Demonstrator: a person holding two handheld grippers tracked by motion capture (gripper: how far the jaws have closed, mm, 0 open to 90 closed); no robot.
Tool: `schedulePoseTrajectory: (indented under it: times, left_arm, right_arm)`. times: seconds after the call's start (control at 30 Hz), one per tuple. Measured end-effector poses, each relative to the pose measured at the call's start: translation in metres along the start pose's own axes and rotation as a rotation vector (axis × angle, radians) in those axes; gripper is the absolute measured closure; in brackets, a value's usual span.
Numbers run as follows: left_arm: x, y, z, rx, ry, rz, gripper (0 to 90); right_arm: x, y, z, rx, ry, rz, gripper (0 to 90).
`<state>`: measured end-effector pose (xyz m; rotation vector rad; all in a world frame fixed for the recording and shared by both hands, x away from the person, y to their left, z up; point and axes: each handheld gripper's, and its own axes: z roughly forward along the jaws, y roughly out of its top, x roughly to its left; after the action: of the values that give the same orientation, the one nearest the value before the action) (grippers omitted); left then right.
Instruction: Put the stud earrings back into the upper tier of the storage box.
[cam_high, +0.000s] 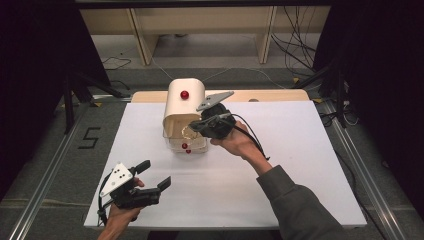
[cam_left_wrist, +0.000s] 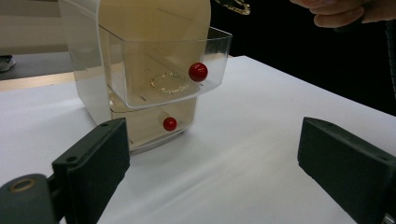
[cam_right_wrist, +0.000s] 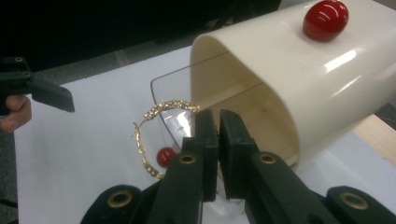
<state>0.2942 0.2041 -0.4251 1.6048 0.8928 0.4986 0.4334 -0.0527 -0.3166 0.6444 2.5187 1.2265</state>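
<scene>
Bracelet (cam_right_wrist: 159, 125) pinched in right gripper (cam_right_wrist: 218, 122) over open clear drawer (cam_right_wrist: 173, 88) of cream box (cam_right_wrist: 280, 70) — left gripper (cam_high: 152, 174) spread wide, near table's (cam_high: 300, 165) front edge.

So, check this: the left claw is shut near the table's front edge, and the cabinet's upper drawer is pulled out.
Not shut: the left gripper view shows the left claw open, jaws wide apart. It is near the table's front edge, and the cabinet's upper drawer is pulled out.

Open table (cam_high: 300, 165) (drawer box (cam_high: 184, 107) aside)
</scene>
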Motion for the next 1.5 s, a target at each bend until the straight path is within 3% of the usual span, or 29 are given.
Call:
schedulePoseTrajectory:
  times: [0.4,0.6,0.9,0.97,1.1,1.3,1.5]
  left_arm:
    - [0.000,0.000,0.000,-0.003,0.000,0.000,8.8]
    - [0.000,0.000,0.000,-0.002,-0.001,0.000,8.8]
    - [0.000,0.000,0.000,-0.003,-0.007,0.001,8.9]
    - [0.000,0.000,0.000,-0.003,-0.006,0.002,8.9]
    - [0.000,0.000,-0.001,-0.003,-0.007,0.001,8.9]
    - [0.000,0.000,0.000,-0.002,-0.006,0.001,8.9]
    - [0.000,0.000,0.000,0.004,-0.006,0.001,8.9]
  right_arm:
    - [-0.003,0.011,0.023,0.028,-0.020,0.019,86.6]
    - [-0.003,0.011,0.031,0.044,-0.052,0.008,86.5]
    - [-0.008,0.009,0.039,0.058,-0.055,0.029,85.5]
    - [-0.009,0.008,0.041,0.064,-0.038,0.039,81.9]
    - [-0.009,0.008,0.038,0.064,-0.007,0.048,70.7]
    - [-0.003,0.007,0.023,0.034,0.040,0.025,64.4]
    - [-0.003,-0.001,0.008,0.001,0.063,0.041,57.1]
